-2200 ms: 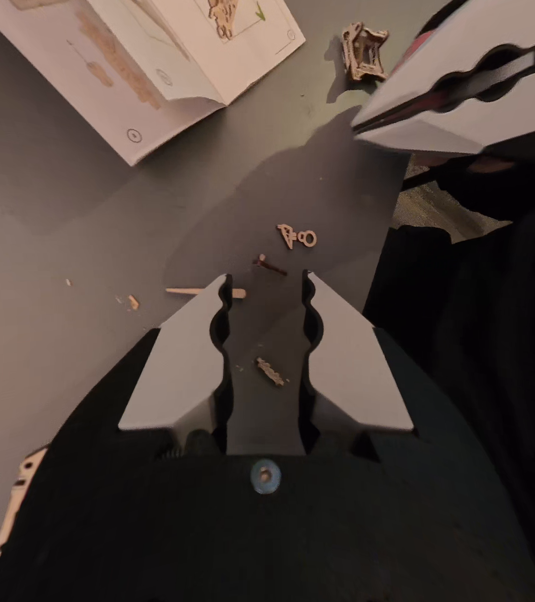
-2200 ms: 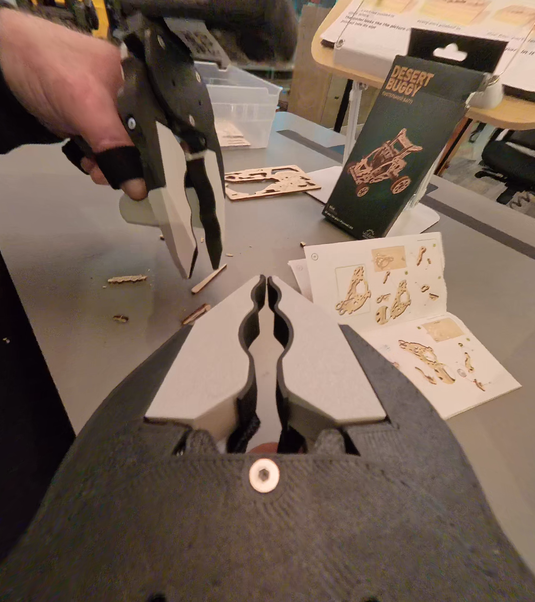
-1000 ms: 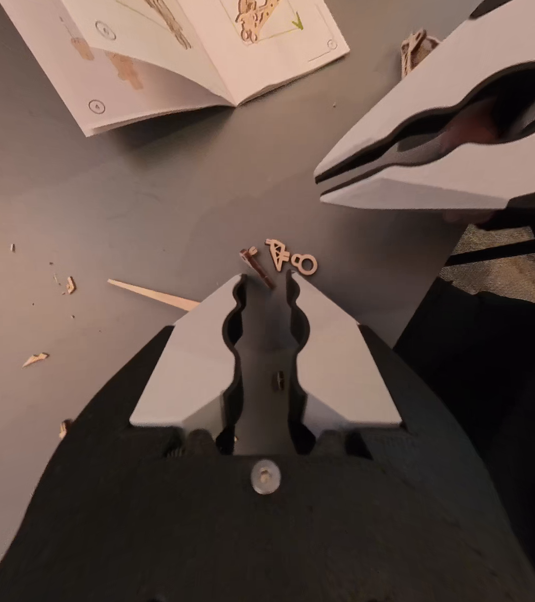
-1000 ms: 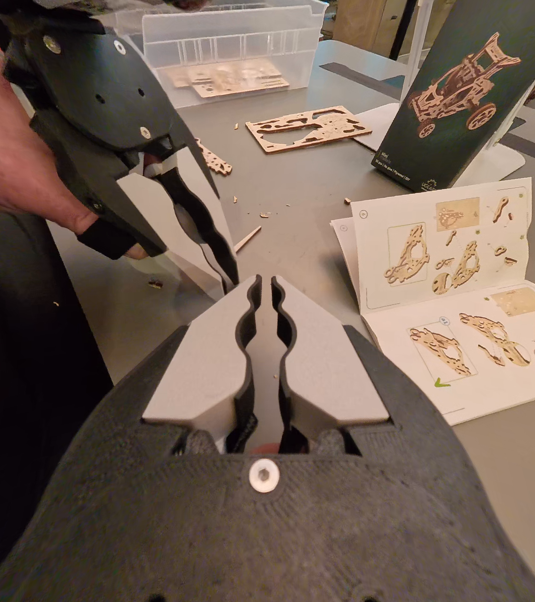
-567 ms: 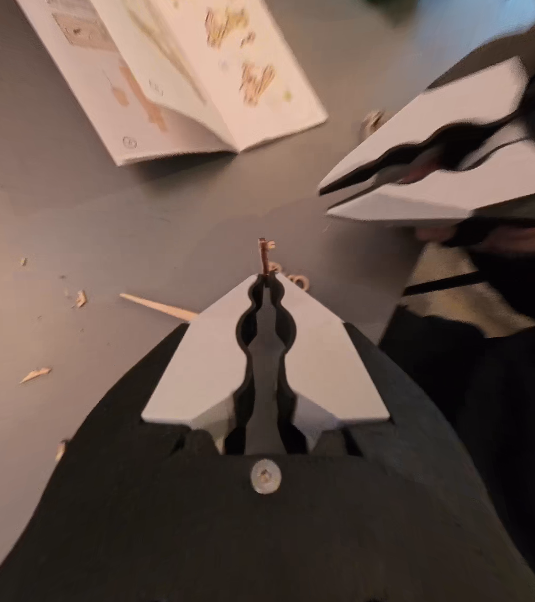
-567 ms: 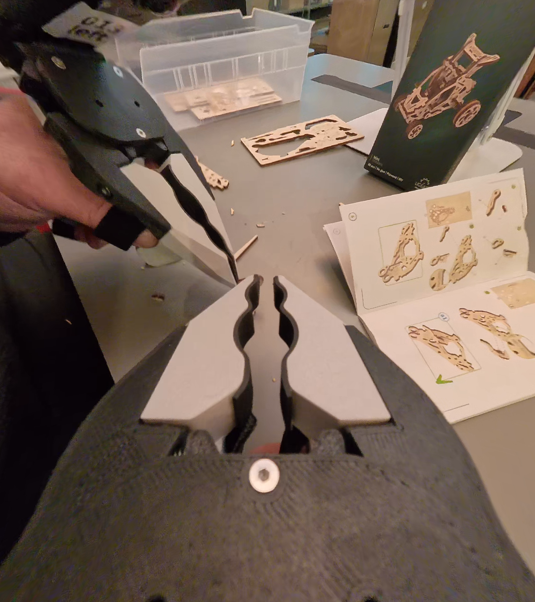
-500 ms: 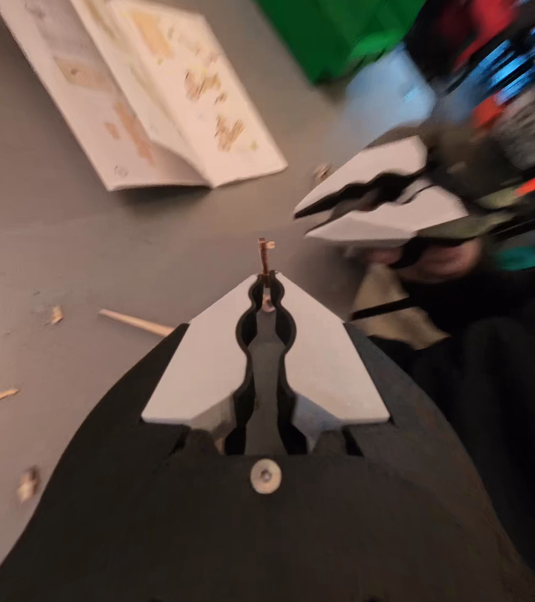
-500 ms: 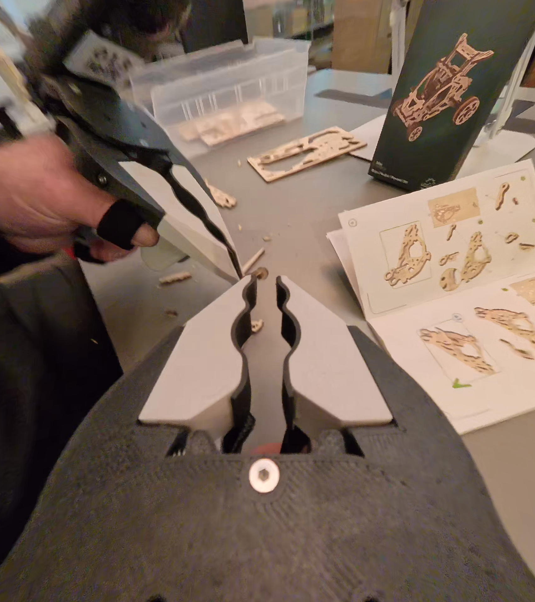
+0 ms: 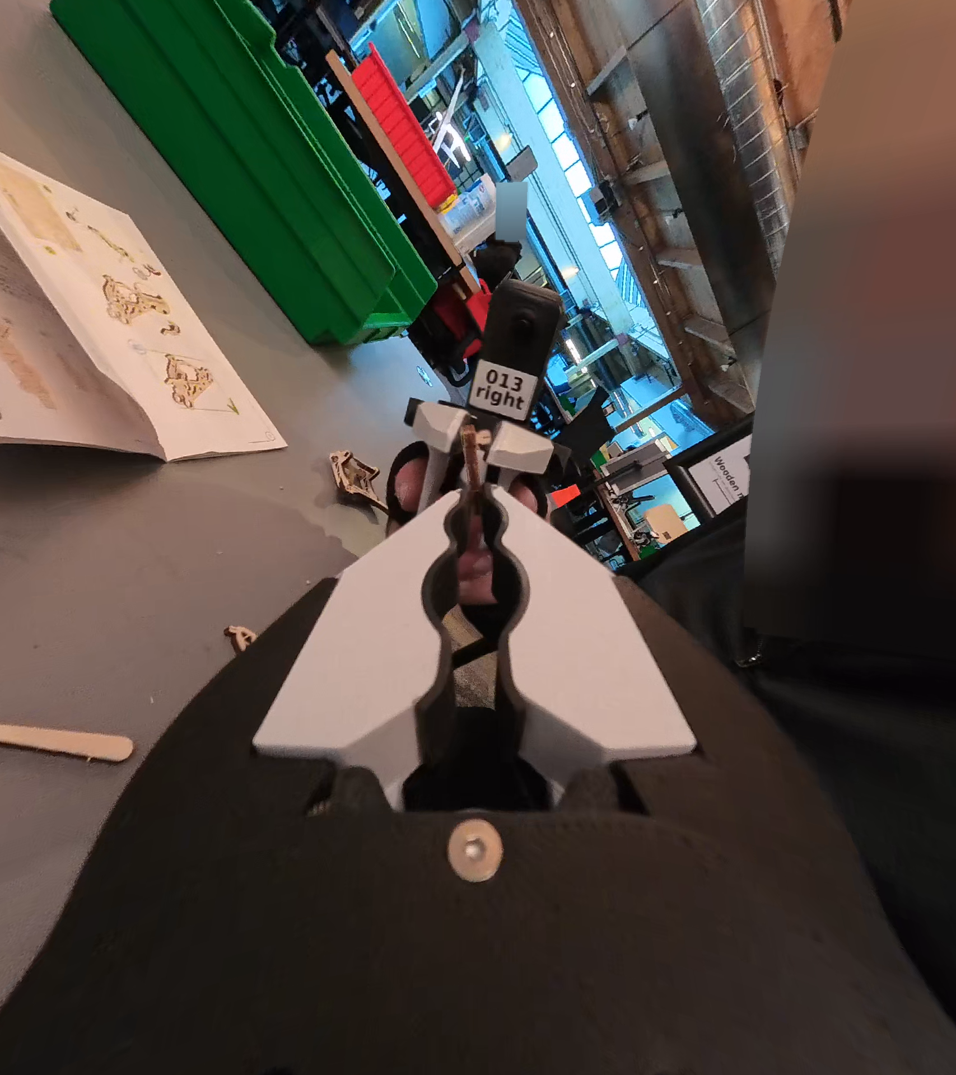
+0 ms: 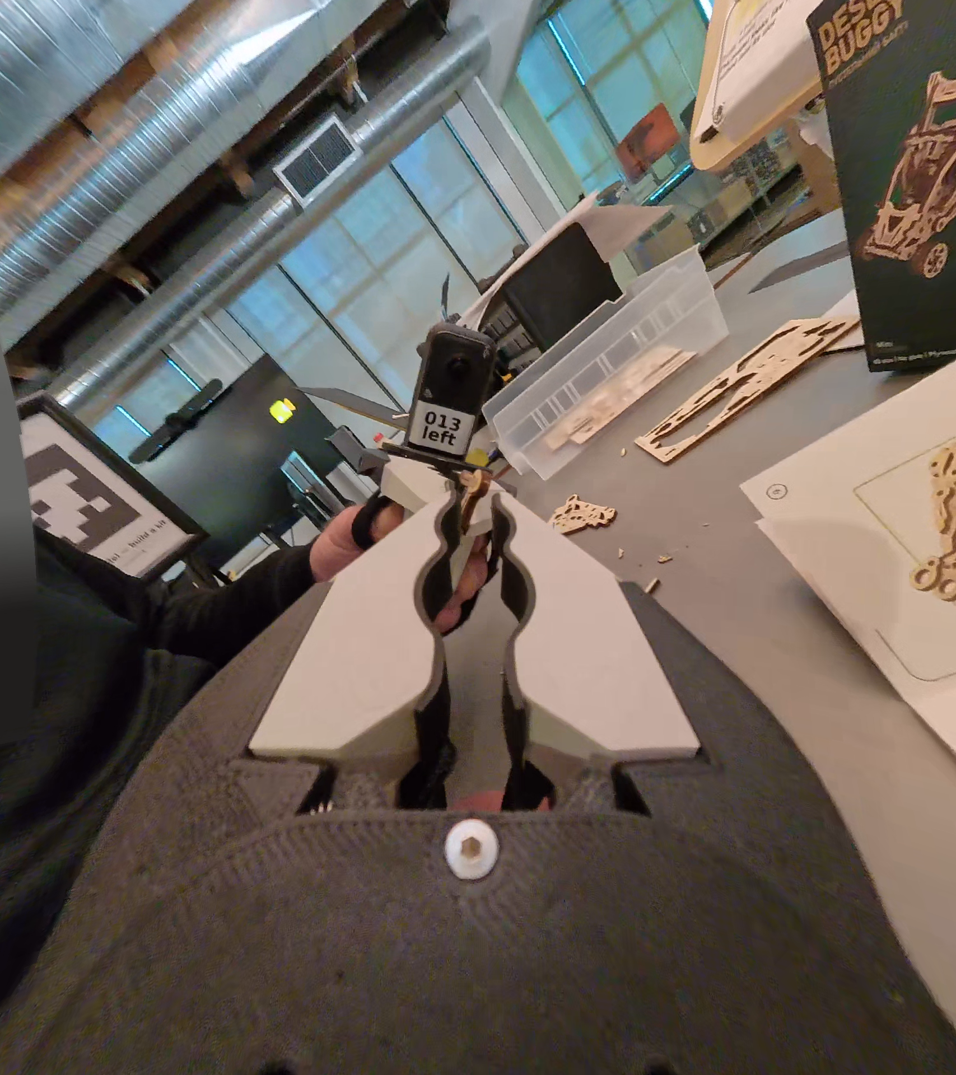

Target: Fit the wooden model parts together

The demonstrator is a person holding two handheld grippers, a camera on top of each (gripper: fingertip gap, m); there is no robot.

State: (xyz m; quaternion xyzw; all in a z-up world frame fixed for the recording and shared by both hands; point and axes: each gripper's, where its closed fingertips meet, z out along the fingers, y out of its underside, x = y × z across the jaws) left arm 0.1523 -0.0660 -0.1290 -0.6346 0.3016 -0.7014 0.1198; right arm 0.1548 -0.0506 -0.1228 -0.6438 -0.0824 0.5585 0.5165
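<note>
Grey table (image 10: 754, 407) bears a clear bin (image 10: 609, 360) of wooden sheets (left fingers (image 9: 440, 523) clench a wooden piece (image 9: 471, 459), right parted)

A green crate (image 9: 266, 174) sits on the grey table (image 9: 85, 552), as do a clear plastic bin (image 10: 626, 360) and a dark product box (image 10: 929, 192).

We see a grey tabletop (image 9: 114, 582). On it: an open instruction booklet (image 9: 85, 349), a green crate (image 9: 266, 174), a small wooden sub-assembly (image 9: 356, 474), a flat wooden stick (image 9: 56, 741), a clear plastic bin (image 10: 609, 372), a punched plywood sheet (image 10: 754, 378), a dark kit box (image 10: 929, 174) and scattered wood chips (image 10: 661, 561).
</note>
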